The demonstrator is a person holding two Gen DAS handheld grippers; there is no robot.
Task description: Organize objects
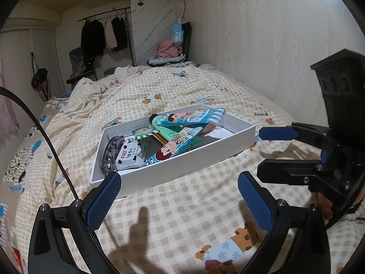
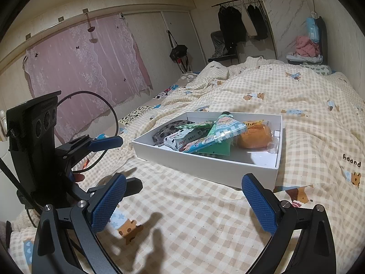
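Right wrist view: bedsheet (image 2: 319, 118) reads "happy"; both grippers' fingers (image 2: 109, 203) spread apart, empty.

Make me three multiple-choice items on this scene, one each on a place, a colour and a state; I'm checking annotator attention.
1. Where does the shallow white cardboard box sit?
A. on the checked bedspread
B. on a chair
C. on the floor

2. What colour is the round wrapped bun in the box?
A. purple
B. orange
C. white

3. How do the jaws of the left gripper and right gripper stand?
A. both open, empty
B. both shut on a tube
C. one holds the box

Key: 1 A, yellow-checked bedspread surrounds it; 2 B, orange shows through the wrapper; 3 A, only bedspread shows between the blue pads.
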